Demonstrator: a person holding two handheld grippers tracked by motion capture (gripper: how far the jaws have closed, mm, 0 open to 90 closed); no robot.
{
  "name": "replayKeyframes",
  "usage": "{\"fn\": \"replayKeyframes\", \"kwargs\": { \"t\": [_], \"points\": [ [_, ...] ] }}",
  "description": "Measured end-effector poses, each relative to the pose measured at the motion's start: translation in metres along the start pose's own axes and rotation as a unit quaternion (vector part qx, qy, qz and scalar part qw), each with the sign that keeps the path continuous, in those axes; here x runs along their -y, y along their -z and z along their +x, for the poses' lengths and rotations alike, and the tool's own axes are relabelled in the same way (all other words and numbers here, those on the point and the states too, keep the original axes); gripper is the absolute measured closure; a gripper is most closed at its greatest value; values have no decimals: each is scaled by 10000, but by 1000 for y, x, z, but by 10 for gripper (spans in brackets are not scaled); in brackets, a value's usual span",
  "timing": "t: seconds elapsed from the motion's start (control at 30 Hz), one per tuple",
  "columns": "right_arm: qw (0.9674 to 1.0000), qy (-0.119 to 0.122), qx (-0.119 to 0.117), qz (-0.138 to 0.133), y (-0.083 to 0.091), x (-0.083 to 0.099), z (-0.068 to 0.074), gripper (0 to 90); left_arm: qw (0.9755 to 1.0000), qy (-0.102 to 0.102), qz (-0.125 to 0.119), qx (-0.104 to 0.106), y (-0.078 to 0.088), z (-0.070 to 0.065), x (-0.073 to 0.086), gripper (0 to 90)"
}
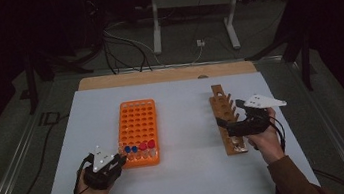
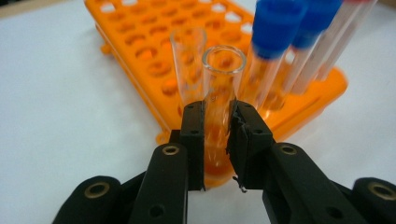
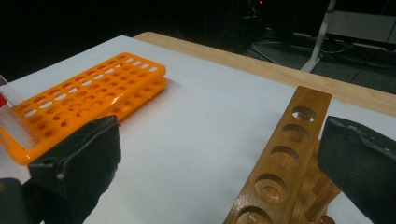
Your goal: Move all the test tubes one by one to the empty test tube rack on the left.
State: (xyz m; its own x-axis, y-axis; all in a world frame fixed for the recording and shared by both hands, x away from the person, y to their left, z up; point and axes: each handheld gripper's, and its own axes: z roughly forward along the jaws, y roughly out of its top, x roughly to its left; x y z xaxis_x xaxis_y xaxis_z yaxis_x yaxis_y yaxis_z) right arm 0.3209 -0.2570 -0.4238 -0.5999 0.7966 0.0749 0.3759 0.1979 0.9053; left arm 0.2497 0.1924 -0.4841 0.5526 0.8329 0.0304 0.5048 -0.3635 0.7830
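while left gripper (image 2: 217,135) clamps glass tube (image 2: 222,88) (rack corner), white table (image 1: 189,165)

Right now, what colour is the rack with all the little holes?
Orange. The plastic rack shows best in the left gripper view.

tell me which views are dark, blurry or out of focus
High view: dim, room behind the table nearly black. Left gripper view: bright, the open glass tube between the jaws fairly sharp, blue-capped tubes soft. Right gripper view: orange rack and wooden rack clear, near jaws blurred.
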Motion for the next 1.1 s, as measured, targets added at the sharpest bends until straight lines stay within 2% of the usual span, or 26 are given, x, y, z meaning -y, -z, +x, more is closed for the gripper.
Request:
{"fn": "replayKeyframes", "kwargs": {
  "t": [0.23,0.3,0.37,0.43,0.6,0.8,0.93,1.1],
  "points": [
    [10000,78,61,-4,3,4,3,0,10000,58,1,19,0,0,0,760],
    [9999,83,55,-37,4,5,3,0,9999,71,2,72,2,1,0,713],
    [9999,82,55,-36,5,7,3,0,9995,107,-155,234,6,4,-2,682],
    [9999,66,67,-38,6,8,4,0,9989,141,-311,307,13,6,-4,636],
    [9999,72,106,-86,8,11,4,0,9959,303,-777,346,28,14,-6,510],
    [9997,63,141,-177,16,19,4,0,9894,665,-1289,96,40,26,-12,322],
    [9995,46,164,-276,20,25,4,0,9864,767,-1442,-172,40,27,-16,191],
    [9990,61,202,-401,27,34,4,0,9829,912,-1561,-351,37,31,-18,125]
  ]
}}
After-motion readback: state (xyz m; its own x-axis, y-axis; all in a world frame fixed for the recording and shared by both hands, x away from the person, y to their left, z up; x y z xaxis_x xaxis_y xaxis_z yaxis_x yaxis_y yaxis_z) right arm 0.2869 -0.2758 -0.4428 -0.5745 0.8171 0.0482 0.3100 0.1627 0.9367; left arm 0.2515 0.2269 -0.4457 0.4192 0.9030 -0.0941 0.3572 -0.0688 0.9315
